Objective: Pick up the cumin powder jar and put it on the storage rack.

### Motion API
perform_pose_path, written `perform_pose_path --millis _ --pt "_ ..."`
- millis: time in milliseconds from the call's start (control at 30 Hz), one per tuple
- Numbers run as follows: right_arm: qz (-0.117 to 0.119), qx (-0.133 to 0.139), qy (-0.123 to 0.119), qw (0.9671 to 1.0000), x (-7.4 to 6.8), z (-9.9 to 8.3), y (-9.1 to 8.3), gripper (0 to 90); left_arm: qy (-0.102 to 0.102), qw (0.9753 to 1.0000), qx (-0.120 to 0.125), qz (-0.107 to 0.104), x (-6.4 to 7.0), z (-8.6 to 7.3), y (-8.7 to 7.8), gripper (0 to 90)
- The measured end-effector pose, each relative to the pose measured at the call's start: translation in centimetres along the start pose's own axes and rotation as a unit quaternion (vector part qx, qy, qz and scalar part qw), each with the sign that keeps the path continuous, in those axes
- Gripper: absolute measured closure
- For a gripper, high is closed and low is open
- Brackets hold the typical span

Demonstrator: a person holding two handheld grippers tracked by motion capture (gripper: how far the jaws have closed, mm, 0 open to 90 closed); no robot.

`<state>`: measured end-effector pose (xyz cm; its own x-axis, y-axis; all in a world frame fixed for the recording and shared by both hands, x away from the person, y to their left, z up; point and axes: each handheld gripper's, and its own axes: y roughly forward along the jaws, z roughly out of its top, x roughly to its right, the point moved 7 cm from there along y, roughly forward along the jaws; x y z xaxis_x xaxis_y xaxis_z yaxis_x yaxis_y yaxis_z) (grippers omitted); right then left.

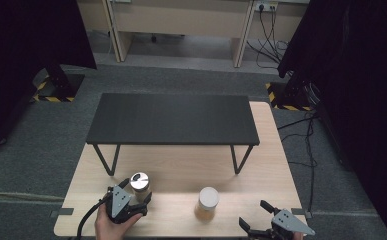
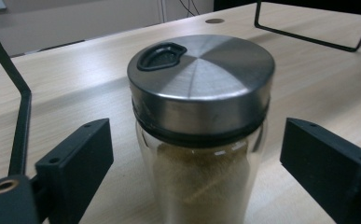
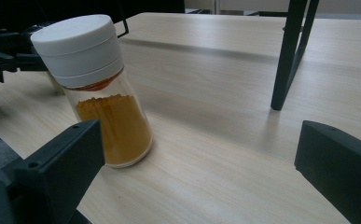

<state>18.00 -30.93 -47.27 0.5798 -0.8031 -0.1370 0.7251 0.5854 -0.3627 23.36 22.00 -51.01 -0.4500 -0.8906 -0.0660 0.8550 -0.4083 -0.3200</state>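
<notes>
A glass jar with a brushed steel lid point(image 1: 140, 185) holds tan powder and stands upright near the table's front left. My left gripper point(image 1: 136, 191) is open around it. In the left gripper view the steel-lid jar point(image 2: 201, 121) stands between the two black jaws, with a gap on each side. A second jar with a white lid point(image 1: 207, 202) holds orange powder and stands front centre. My right gripper point(image 1: 253, 213) is open to its right, clear of it. In the right gripper view the white-lid jar point(image 3: 99, 93) stands ahead, near the left jaw and not between the jaws.
A black low shelf point(image 1: 173, 119) on thin metal legs point(image 1: 237, 159) spans the back of the light wooden table point(image 1: 181, 170). Bare tabletop lies under the shelf and between the jars. The front table edge is just below both grippers.
</notes>
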Motion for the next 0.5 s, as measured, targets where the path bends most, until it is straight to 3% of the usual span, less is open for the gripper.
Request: perform_pose_path --millis 300,500 --pt "0.006 -0.005 0.000 1.0000 0.0 -0.1 0.3 2.2 -0.017 0.9998 -0.006 -0.002 0.1 -0.2 1.1 14.1" --pt "0.009 -0.005 0.001 1.0000 0.1 -0.1 0.3 2.4 -0.025 0.9996 -0.011 -0.002 0.0 -0.2 1.5 23.9"
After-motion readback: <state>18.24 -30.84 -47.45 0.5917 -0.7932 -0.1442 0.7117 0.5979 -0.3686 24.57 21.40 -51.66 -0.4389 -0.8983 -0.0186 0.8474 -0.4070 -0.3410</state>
